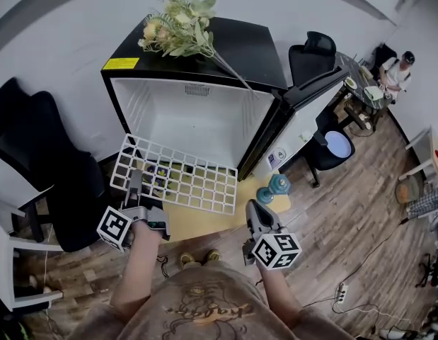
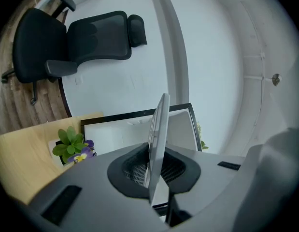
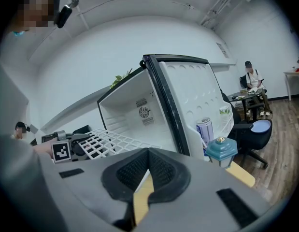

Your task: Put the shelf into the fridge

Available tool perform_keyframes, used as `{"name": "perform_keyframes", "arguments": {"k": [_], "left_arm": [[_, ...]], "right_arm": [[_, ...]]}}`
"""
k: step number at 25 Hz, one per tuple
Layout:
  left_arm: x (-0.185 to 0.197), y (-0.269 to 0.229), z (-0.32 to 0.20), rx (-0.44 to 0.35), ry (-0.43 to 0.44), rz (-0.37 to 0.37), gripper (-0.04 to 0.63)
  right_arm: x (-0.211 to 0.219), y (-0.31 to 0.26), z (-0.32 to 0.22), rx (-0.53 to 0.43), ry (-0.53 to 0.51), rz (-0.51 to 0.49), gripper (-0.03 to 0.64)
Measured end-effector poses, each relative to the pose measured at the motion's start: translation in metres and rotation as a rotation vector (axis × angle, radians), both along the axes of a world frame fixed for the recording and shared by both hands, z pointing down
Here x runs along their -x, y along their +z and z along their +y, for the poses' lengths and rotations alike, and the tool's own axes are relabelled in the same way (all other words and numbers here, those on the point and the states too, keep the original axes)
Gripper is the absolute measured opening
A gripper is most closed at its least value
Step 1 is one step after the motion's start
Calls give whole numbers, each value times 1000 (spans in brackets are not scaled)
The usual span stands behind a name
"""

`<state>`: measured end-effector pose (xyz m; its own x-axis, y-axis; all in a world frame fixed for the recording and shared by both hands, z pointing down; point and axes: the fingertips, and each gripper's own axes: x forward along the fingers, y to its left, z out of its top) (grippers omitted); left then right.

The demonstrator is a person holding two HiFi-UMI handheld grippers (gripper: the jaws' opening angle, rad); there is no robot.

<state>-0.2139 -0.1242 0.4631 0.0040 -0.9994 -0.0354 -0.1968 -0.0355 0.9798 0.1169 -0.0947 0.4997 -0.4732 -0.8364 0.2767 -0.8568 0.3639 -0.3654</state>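
Right gripper (image 1: 255,214): jaws together, nothing between them; in front of fridge (image 1: 197,112), below its open door.
Left gripper (image 1: 136,184): clamped on near left edge of shelf (image 1: 182,178).
Shelf: white wire grid, roughly level, just in front of fridge opening, outside cabinet, above yellow mat (image 1: 197,222).
Teal lantern (image 1: 274,188): on mat, beside fridge door.
Fridge: door swung open to right.
Flowers (image 1: 177,30): lying on fridge top.

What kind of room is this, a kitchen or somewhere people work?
Most likely an office or workroom, not a kitchen. Black office chairs stand around, a person sits in the far corner, and the small fridge stands against a plain white wall on a wood floor.
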Motion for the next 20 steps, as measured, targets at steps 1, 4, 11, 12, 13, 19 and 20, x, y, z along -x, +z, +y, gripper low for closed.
{"name": "perform_keyframes", "arguments": {"k": [1,4,11,12,13,19,20], "left_arm": [[0,-1,1,-6,-6,9,51],[1,0,3,-17,-14,48,51],[7,11,6,-25,-74,198,51],[7,12,5,-26,-77,210,51],[6,12,5,-26,-79,224,51],[3,16,5,-36,-98,319,51],[3,16,5,-36,-98,320,51]], "right_arm": [[0,0,0,-1,0,-3,-5],[-1,0,2,-1,0,-12,-5],[-7,0,2,2,10,-34,-3],[-9,1,3,5,13,-35,-4],[-10,2,3,8,16,-36,-3],[-14,6,6,28,18,-57,-3],[-13,7,6,32,16,-68,-3]]}}
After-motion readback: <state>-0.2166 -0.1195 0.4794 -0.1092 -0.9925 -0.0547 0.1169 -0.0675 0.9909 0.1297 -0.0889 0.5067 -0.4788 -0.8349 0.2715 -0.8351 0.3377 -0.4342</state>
